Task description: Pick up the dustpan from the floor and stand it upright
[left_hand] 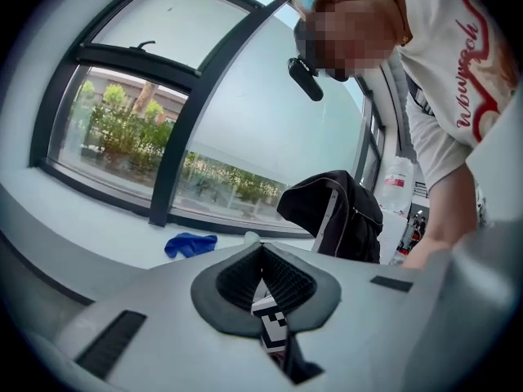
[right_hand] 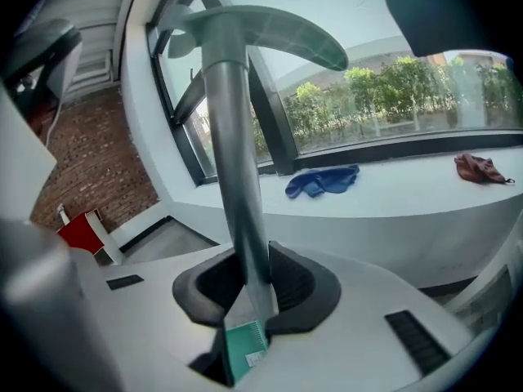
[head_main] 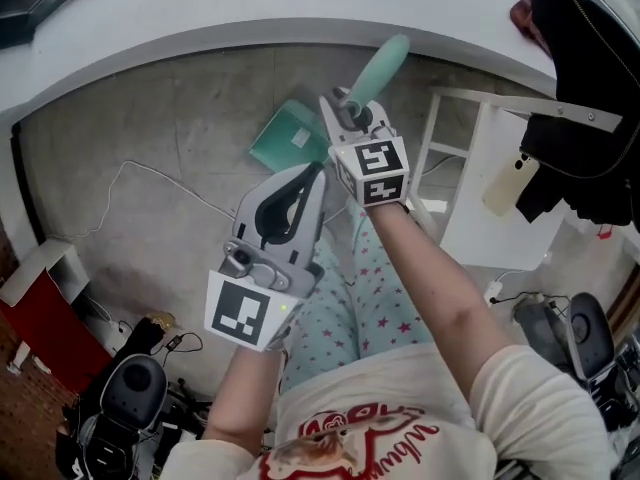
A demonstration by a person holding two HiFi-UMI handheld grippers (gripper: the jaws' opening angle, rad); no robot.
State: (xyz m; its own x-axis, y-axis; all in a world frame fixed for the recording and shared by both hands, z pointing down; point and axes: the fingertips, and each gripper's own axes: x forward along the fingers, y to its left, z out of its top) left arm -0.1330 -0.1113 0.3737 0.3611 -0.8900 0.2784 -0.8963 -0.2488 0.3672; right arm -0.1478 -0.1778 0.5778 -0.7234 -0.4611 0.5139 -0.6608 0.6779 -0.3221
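Note:
My right gripper (head_main: pixel 345 108) is shut on the grey pole of the dustpan (right_hand: pixel 233 153), and the pads (right_hand: pixel 286 280) press on it from both sides. The pole rises to a teal handle grip (head_main: pixel 385 63) that leans toward the white window sill. The green pan (head_main: pixel 288 138) hangs below the right gripper, over the concrete floor, and also shows under the jaws as a green edge (right_hand: pixel 245 345). My left gripper (head_main: pixel 315 173) is just left of and below the right one, shut, nothing between its jaws (left_hand: pixel 261 256).
A white rack (head_main: pixel 480 188) stands to the right with a black jacket (head_main: pixel 585 108) on it. A blue cloth (right_hand: pixel 323 180) and a red cloth (right_hand: pixel 482 168) lie on the sill. A red box (head_main: pixel 40 313), a cable (head_main: pixel 150 183) and a chair base (head_main: pixel 130 388) are at left.

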